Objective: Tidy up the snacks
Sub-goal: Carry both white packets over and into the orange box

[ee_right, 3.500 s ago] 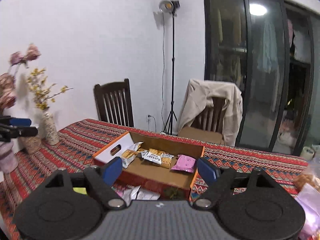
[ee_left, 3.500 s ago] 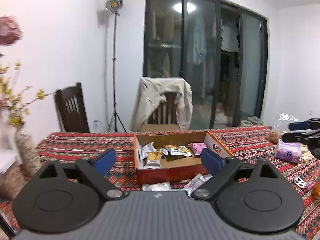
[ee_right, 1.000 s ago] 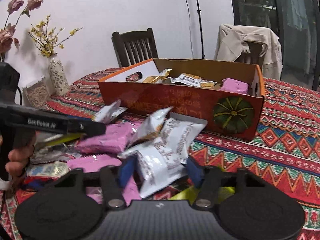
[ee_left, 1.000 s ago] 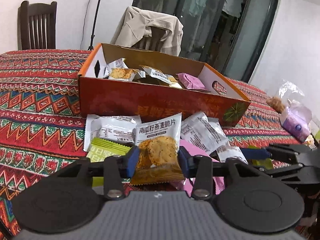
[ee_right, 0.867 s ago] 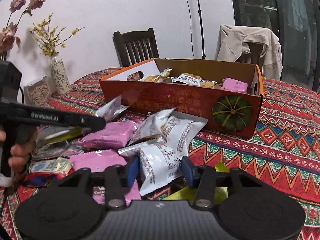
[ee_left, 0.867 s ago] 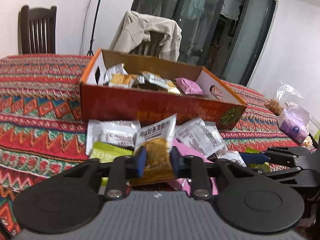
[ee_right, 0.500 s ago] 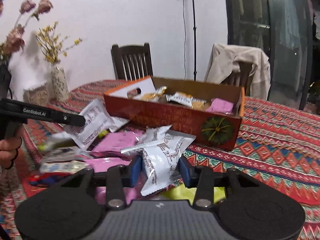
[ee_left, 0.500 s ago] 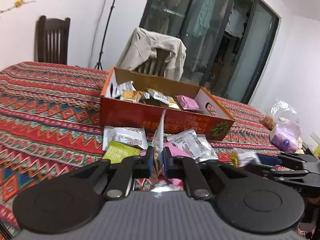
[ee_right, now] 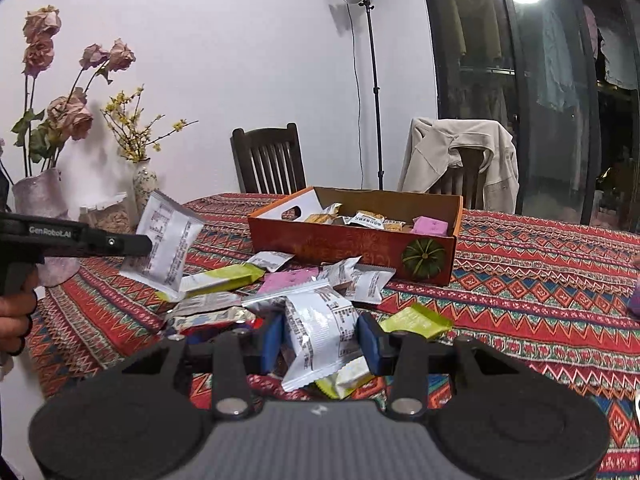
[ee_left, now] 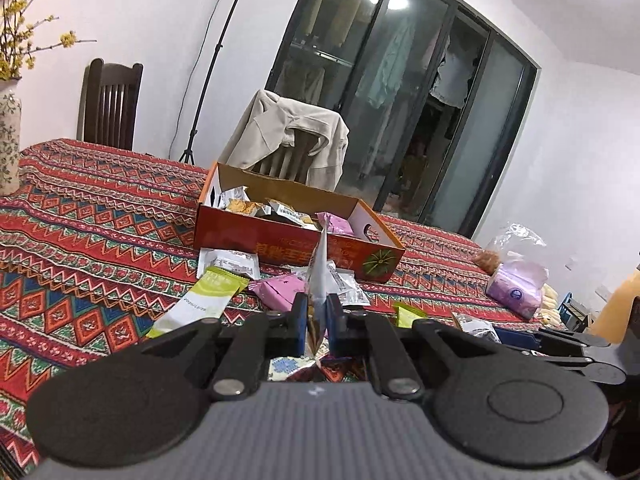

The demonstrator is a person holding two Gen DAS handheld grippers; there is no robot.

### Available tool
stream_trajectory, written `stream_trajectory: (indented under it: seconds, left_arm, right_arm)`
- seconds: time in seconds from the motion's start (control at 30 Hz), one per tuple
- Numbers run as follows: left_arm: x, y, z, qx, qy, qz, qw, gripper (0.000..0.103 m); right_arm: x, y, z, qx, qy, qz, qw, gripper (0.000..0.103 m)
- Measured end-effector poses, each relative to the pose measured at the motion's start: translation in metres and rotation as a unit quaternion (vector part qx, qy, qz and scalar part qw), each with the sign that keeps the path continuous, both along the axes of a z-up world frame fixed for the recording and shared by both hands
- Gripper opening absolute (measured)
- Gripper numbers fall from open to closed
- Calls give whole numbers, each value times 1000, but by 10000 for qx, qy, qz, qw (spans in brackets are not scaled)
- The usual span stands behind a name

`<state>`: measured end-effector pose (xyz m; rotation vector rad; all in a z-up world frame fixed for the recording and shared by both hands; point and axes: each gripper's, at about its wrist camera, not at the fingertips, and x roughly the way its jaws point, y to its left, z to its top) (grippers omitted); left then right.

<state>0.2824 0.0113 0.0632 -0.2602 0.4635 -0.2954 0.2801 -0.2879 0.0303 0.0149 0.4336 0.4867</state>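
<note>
Snacks lie in a loose heap on the patterned tablecloth (ee_right: 520, 280) in front of an orange box (ee_right: 352, 246), which already holds several packets; pink (ee_right: 290, 280), green (ee_right: 224, 276) and silver ones overlap just beside the box's near wall; another green packet (ee_right: 416, 322) lies apart to the right of the heap. Left gripper (ee_left: 318, 320) has its blue fingers (ee_left: 300, 322) nearly together, pinching a thin silver packet (ee_left: 319, 276) edge-on so that it stands upright between them; from the right wrist view the same packet (ee_right: 166, 242) hangs clear of the table, held at one edge, with a hand (ee_right: 14, 312) on the gripper's handle at the left border. Right gripper (ee_right: 322, 338) clamps a wider silver packet (ee_right: 320, 330) across its middle, the pads pressing both sides and the wrapper bulging between them; it is lifted off the cloth, over the near end of the heap. Behind the table stand two chairs, one draped with a beige jacket (ee_right: 460, 158), a lamp stand (ee_right: 374, 80) and vases with flowers (ee_right: 60, 112).
</note>
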Motion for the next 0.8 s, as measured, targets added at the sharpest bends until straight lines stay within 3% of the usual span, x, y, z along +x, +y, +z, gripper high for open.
stream_trajectory:
  seconds: [0.23,0.43,0.6,0.8]
  left_arm:
    - [3,-2,8,17,-79,-129,9999,10]
    - [72,-7,35,265,-249,-404,9985,10]
    - [173,-16,45,410,118,-590,9973,10]
    - [289,-30,18,545,798,-541,9938,10]
  right_arm:
    - [-8,-4,6,104,-57,-26,9999,41]
    - [22,-7,25,125,-274,-46,9995,41]
    - [102,3,54,59,-342,162,9993,41]
    - [229,35,54,-335,163,138,9992,41]
